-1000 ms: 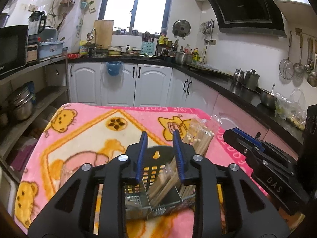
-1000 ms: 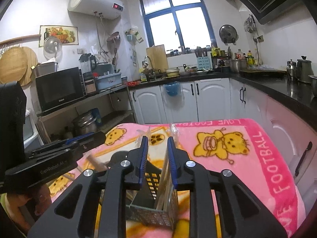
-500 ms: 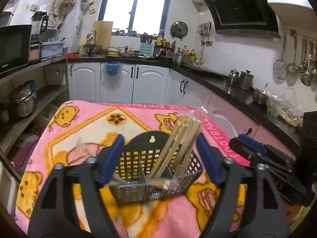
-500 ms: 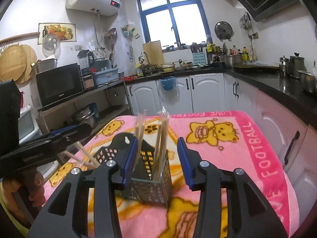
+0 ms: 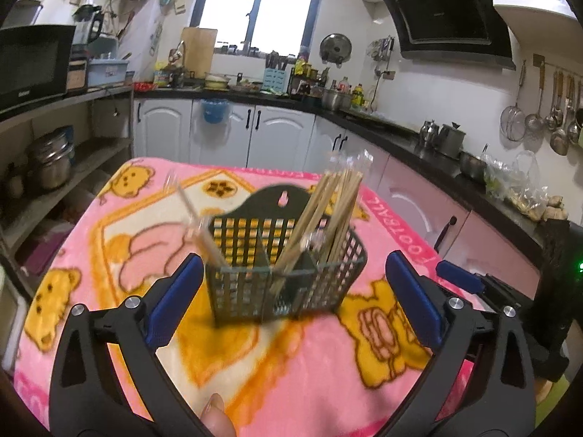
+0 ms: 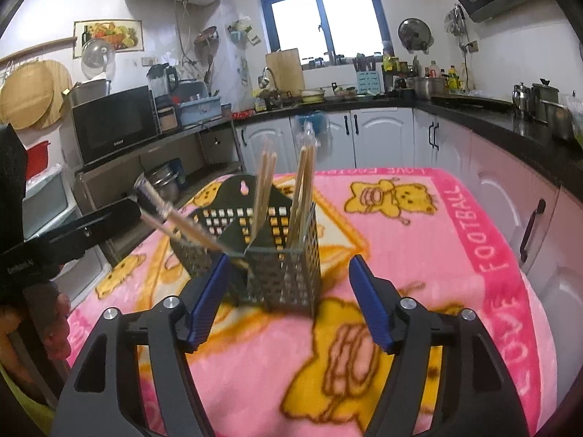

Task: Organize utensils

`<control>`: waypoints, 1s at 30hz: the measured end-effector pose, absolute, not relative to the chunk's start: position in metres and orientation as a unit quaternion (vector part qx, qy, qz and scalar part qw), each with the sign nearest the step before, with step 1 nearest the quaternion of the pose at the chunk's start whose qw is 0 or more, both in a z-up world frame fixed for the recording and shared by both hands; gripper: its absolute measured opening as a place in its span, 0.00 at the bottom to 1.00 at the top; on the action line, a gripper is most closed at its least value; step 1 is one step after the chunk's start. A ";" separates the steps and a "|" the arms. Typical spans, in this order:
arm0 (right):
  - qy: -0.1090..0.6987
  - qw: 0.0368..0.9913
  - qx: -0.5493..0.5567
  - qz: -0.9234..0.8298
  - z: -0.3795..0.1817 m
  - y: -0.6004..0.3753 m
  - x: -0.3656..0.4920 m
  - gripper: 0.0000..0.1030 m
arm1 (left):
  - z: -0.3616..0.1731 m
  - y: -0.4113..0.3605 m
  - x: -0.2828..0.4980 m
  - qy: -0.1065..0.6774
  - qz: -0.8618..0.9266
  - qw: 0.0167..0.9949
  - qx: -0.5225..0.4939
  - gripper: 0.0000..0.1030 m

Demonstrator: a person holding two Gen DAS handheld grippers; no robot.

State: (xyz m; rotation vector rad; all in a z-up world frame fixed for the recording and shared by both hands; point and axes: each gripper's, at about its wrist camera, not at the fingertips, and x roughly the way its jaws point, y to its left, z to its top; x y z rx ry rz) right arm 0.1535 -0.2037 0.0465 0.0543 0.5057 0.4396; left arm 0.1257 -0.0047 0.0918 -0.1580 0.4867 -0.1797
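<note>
A dark perforated utensil basket (image 5: 280,273) stands on the pink bear blanket (image 5: 291,357); it also shows in the right wrist view (image 6: 280,258). Several wooden chopsticks (image 5: 328,211) stand in its right compartment, seen upright in the right wrist view (image 6: 302,189). A wrapped pair of chopsticks (image 5: 196,225) leans out of the left compartment (image 6: 171,218). My left gripper (image 5: 291,295) is open and empty, just in front of the basket. My right gripper (image 6: 288,302) is open and empty, close before the basket's corner.
The blanket (image 6: 437,291) covers a table with edges on all sides. White cabinets (image 5: 255,134) and a black counter (image 5: 419,142) ring the room. A microwave (image 6: 113,123) sits on shelves to the left. The other gripper's body (image 6: 54,244) reaches in at left.
Both grippers have opened, let go of the chopsticks and drawn back from the basket. The chopsticks now stand in the basket.
</note>
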 end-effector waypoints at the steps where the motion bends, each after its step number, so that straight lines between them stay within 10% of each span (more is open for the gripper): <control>1: 0.250 0.944 0.026 0.215 0.044 -0.204 0.150 0.68 | 0.087 -0.004 0.123 0.244 -0.086 0.963 -0.078 0.90; 30: 0.152 0.982 -0.005 0.116 -0.003 -0.220 0.090 0.94 | 0.010 -0.008 0.093 0.234 -0.012 0.971 -0.057 0.90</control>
